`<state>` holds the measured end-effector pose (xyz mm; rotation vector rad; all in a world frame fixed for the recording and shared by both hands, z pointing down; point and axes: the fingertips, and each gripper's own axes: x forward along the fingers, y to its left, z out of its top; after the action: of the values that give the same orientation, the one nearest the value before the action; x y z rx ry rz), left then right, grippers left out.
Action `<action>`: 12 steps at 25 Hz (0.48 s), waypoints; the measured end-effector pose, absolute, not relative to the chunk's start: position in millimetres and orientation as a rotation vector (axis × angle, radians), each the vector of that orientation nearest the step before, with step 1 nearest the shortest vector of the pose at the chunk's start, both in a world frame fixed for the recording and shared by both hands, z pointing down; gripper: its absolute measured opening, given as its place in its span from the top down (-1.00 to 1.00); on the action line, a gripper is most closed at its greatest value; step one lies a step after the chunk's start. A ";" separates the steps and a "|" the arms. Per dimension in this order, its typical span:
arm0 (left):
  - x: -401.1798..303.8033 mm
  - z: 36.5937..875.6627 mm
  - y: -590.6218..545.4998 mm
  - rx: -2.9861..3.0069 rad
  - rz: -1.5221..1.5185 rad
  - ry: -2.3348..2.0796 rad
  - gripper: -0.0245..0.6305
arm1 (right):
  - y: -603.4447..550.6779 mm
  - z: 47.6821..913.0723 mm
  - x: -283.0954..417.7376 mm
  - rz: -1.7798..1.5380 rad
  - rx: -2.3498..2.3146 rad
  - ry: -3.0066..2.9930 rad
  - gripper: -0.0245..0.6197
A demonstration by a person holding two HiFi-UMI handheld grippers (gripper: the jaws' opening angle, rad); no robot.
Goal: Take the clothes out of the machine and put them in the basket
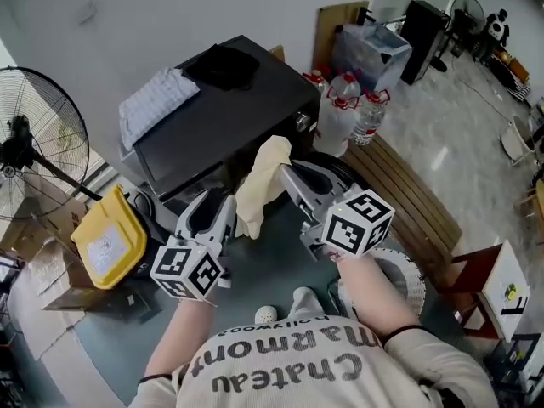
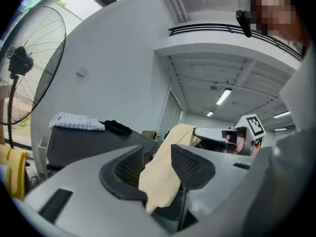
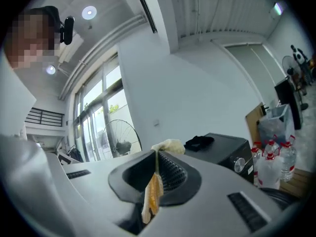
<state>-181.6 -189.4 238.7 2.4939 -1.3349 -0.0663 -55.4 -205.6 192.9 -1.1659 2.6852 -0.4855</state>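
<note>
A cream cloth hangs in the air between both grippers, in front of the black machine. My right gripper is shut on the cloth's upper end; in the right gripper view a thin fold is pinched between its jaws. My left gripper holds the lower end, and the bulky cloth fills the gap between its jaws. A white perforated basket stands low at the right, partly hidden by my right arm.
A checked cloth and a black garment lie on top of the machine. A standing fan and a yellow lid are at the left. Water bottles and a slatted wooden bench are at the right.
</note>
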 end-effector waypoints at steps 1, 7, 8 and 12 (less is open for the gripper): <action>-182.3 234.7 -189.1 2.502 -0.074 -1.315 0.38 | -201.9 182.4 -53.6 -0.453 -1.195 2.670 0.80; -170.9 212.7 -177.1 2.578 -0.127 -1.172 0.39 | -170.7 134.0 -41.8 -0.289 -1.333 2.605 0.80; -166.5 209.8 -174.3 2.590 -0.130 -1.150 0.38 | -164.6 128.6 -38.4 -0.270 -1.349 2.594 0.80; -143.0 197.7 -164.8 2.640 -0.145 -1.051 0.39 | -140.3 105.7 -16.5 -0.194 -1.422 2.527 0.80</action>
<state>-143.0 -164.8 197.7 2.6402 -1.0513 -0.1453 -16.5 -140.3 105.7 -1.4217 2.5265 -0.1944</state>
